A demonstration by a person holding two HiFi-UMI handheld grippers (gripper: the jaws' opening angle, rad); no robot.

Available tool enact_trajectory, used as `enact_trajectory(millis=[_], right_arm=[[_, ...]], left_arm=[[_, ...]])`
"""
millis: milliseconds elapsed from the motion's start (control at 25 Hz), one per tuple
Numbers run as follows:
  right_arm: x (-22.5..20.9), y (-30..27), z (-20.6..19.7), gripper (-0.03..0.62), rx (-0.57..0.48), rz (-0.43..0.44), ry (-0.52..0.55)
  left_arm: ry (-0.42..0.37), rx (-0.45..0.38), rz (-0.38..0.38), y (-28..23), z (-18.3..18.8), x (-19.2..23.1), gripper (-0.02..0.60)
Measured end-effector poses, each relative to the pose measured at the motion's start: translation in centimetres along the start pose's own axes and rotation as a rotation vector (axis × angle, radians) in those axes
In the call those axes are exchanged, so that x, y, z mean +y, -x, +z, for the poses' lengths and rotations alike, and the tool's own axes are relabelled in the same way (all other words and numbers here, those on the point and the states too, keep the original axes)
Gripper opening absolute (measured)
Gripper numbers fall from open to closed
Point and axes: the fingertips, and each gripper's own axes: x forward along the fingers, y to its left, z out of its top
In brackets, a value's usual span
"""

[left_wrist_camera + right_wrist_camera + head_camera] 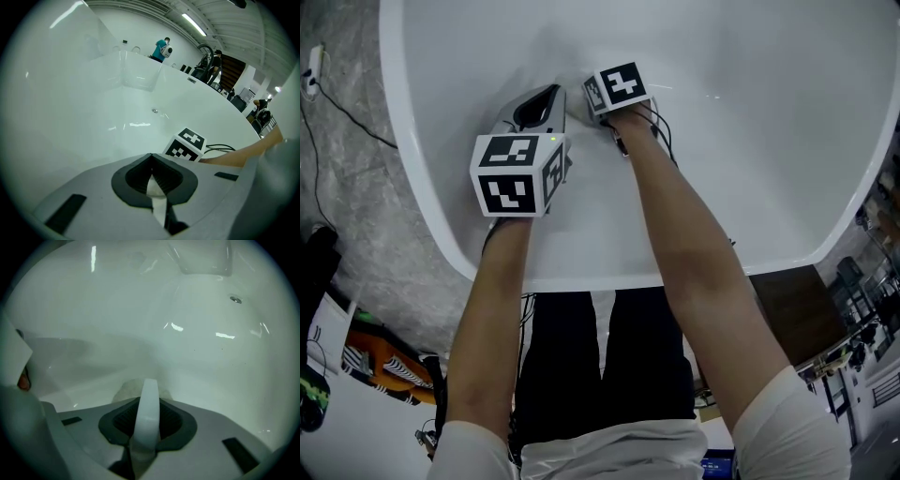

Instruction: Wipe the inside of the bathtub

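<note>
White glossy bathtub [750, 141] fills the head view from above, standing on a grey speckled floor [356, 216] where a black cable [347, 112] trails along the left. A person leans over the near rim with both bare forearms reaching down inside the tub.

From the head view, the left gripper [546, 98] and right gripper [617, 90] sit close together, low on the tub's inner wall. Each carries a cube printed with black-and-white square patterns, the only print to be seen.

Only the right gripper view shows what that claw holds. The right gripper [148, 398] is clamped on a white band [147, 413] that arches up between its dark pads. Just beyond the tips a pale mottled pad [129, 391] lies against the tub wall. A small round metal fitting [236, 299] shows on the far slope of the tub.

Seen in its own view, the left gripper [151, 157] has its tips pressed together. A white sliver shows in the slit behind them; what it is cannot be told. This view alone looks past the tub's far rim to a hall with ceiling light strips [193, 24] and a distant person in a teal top [161, 48]. It also catches the right gripper's marker cube [186, 144] just beside it.
</note>
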Motion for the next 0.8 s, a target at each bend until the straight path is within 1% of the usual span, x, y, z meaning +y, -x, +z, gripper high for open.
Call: enact_trajectory(millis=[400,640,800], right_arm=[[-4.7,1.9,-1.7,0.095,0.014,-0.038,-0.033],[-7.4,3.2,-2.6,0.095,0.019,-0.059,-0.044],[-9.9,4.5,-3.6,0.095,0.026,-0.082,-0.046]], left_arm=[[-0.038,0.006,-0.040,-1.7,0.4,-2.7,0.011],[-0.058,0.011,-0.051,-2.7,0.7,-4.4,0.011],[-0.073,0.015,-0.066,-3.6,0.6,-6.1,0.011]])
